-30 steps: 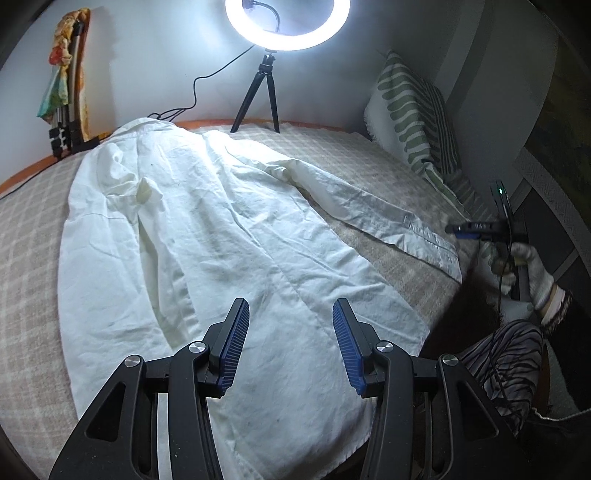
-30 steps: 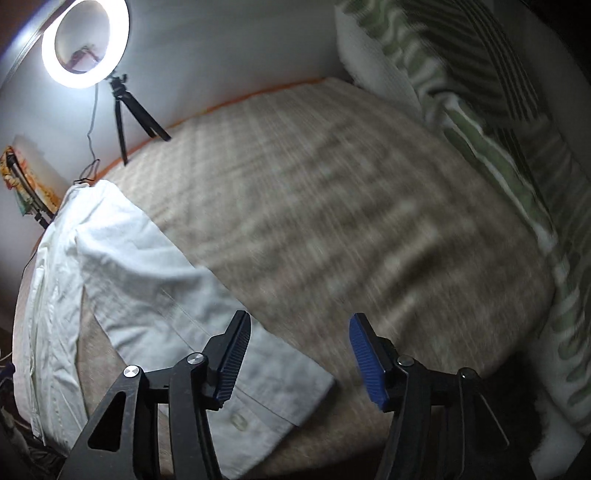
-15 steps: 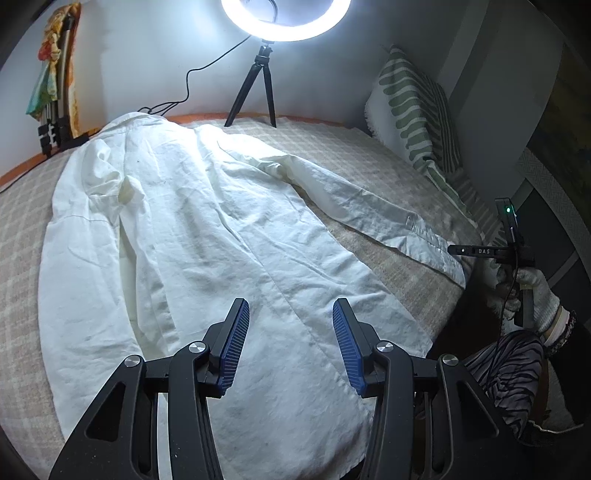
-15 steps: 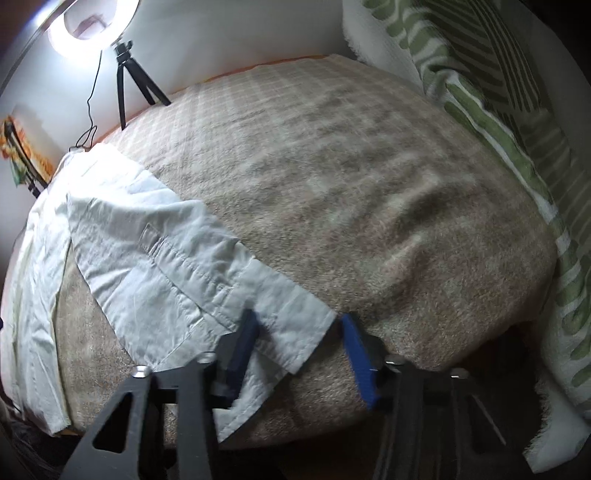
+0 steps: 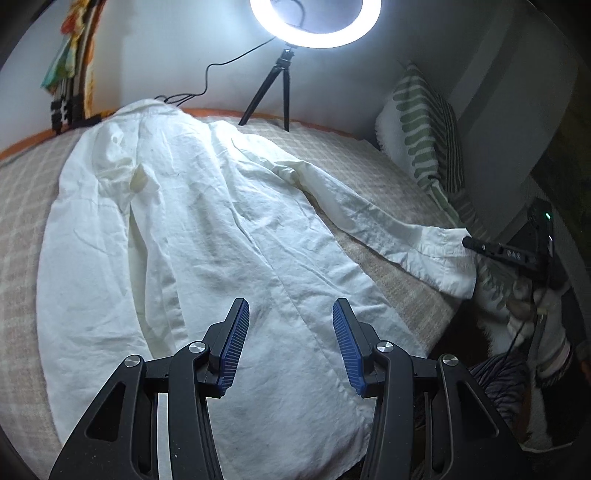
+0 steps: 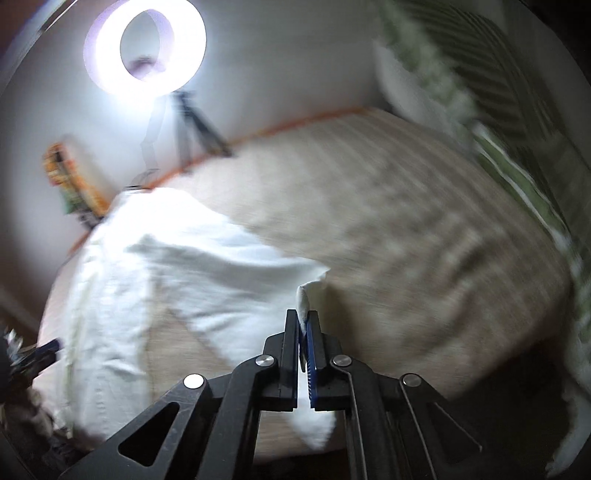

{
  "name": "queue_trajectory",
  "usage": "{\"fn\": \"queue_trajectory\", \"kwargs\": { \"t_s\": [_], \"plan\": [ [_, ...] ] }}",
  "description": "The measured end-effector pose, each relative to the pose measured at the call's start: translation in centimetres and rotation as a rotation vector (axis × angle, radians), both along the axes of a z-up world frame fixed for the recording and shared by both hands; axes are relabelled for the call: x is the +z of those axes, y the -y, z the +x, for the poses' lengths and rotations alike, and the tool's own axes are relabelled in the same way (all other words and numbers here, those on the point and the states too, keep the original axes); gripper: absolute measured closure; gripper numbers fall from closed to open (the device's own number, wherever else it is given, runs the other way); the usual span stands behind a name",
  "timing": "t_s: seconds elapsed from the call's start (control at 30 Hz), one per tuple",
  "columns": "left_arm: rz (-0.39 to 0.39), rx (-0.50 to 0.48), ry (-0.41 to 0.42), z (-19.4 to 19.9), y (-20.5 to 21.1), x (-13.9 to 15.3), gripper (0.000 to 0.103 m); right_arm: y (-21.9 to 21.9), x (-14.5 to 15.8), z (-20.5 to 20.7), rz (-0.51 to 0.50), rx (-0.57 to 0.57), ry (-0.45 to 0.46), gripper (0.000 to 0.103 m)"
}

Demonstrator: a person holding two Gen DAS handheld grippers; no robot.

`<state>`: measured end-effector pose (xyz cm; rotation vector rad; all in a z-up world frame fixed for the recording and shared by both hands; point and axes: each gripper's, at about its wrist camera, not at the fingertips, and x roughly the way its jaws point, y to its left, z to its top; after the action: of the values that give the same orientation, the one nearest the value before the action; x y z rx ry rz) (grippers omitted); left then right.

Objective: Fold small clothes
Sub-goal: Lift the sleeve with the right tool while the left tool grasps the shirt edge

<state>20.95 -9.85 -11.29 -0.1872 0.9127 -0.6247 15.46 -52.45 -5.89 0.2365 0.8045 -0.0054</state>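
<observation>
Right gripper (image 6: 303, 325) has its two blue pads squeezed tight on the cuff (image 6: 306, 299) of the white shirt's (image 5: 207, 236) sleeve (image 5: 369, 218). A little bit of white cloth sticks up between the pads. From the left wrist camera, the right gripper (image 5: 466, 242) shows as a dark tip touching the end of the sleeve, near the edge of the bed (image 5: 388, 173).

Left gripper (image 5: 288, 345) is wide apart and holds nothing. It hangs over the bottom part of the shirt.

The shirt lies spread out flat on the checked bed cover, with one long sleeve stretched out to the right side. A bright ring light (image 5: 316, 22) on a small tripod (image 5: 275, 92) stands at the far side of the bed. A green and white striped pillow (image 5: 424, 129) leans against the wall. The right wrist picture is blurry.
</observation>
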Motion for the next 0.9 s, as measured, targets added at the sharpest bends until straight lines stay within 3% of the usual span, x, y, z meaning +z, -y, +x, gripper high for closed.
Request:
{"fn": "queue_trajectory", "kwargs": {
  "t_s": [0.23, 0.33, 0.47, 0.67, 0.77, 0.83, 0.9],
  "plan": [
    [-0.130, 0.068, -0.073, 0.8, -2.1, -0.3, 0.057, -13.5, 1.5, -0.7, -0.019, 0.365, 0.075, 0.102],
    [-0.232, 0.067, -0.136, 0.8, -2.7, -1.0, 0.057, -18.4, 0.4, -1.4, -0.034, 0.496, 0.061, 0.102],
    [-0.371, 0.049, -0.269, 1.1, -2.6, -2.8, 0.057, -22.2, -2.1, -1.8, -0.074, 0.590, 0.026, 0.102],
    [-0.384, 0.004, -0.402, 1.4, -0.7, -5.2, 0.057, -24.1, -4.7, -2.3, -0.068, 0.642, -0.026, 0.102],
    [-0.345, -0.020, -0.422, 1.4, 0.7, -5.9, 0.058, -24.0, -5.1, -2.6, -0.056, 0.664, -0.032, 0.102],
    [-0.336, -0.040, -0.421, 1.3, 1.5, -6.0, 0.061, -24.1, -5.2, -2.7, -0.062, 0.670, -0.030, 0.102],
    [-0.324, -0.065, -0.402, 1.2, 2.1, -5.8, 0.092, -24.1, -5.4, -2.9, -0.054, 0.679, -0.044, 0.101]
  ]
}}
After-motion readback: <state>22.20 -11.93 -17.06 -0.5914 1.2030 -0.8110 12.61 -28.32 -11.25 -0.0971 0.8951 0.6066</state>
